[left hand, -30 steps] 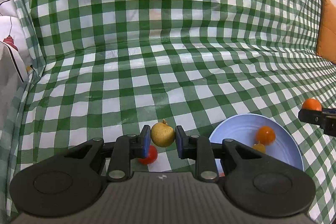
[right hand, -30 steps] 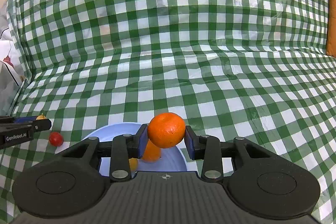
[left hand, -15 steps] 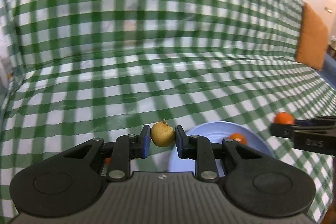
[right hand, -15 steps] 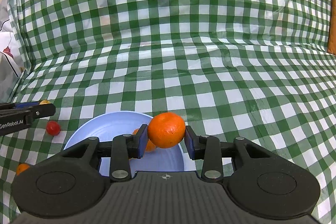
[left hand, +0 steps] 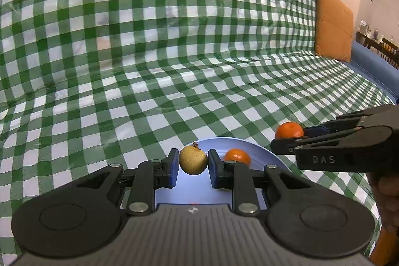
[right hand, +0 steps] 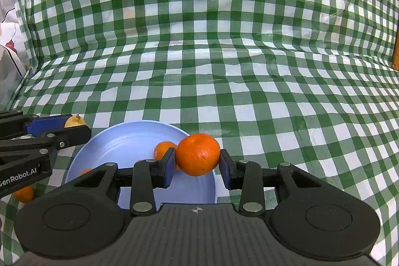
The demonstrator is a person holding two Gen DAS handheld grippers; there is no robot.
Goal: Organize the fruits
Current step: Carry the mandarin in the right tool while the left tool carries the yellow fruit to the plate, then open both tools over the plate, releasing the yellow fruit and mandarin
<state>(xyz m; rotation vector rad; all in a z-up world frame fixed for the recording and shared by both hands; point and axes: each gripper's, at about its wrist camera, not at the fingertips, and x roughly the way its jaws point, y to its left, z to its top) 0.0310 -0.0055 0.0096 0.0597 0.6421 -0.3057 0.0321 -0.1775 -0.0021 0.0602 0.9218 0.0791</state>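
My left gripper (left hand: 193, 162) is shut on a small yellow-brown fruit (left hand: 193, 159) with a stem, held over the near-left part of a pale blue plate (left hand: 217, 142). One orange (left hand: 237, 156) lies in the plate. My right gripper (right hand: 197, 158) is shut on a larger orange (right hand: 197, 154), hanging above the plate's (right hand: 117, 138) right side. In the right wrist view the left gripper (right hand: 74, 129) comes in from the left with the yellow fruit (right hand: 74, 121), and an orange (right hand: 163, 149) in the plate shows behind my finger. In the left wrist view the right gripper (left hand: 286, 135) enters from the right with its orange (left hand: 289, 130).
A green-and-white checked cloth (right hand: 224, 66) covers the sofa seat and back. Another orange (right hand: 23, 194) lies on the cloth left of the plate. An orange cushion (left hand: 333, 24) leans at the far right, and a white patterned fabric (right hand: 7, 41) sits at the left edge.
My left gripper has carried the yellow fruit to the right, from beside a small red fruit on the cloth to above the plate. The right gripper has kept its orange over the plate.
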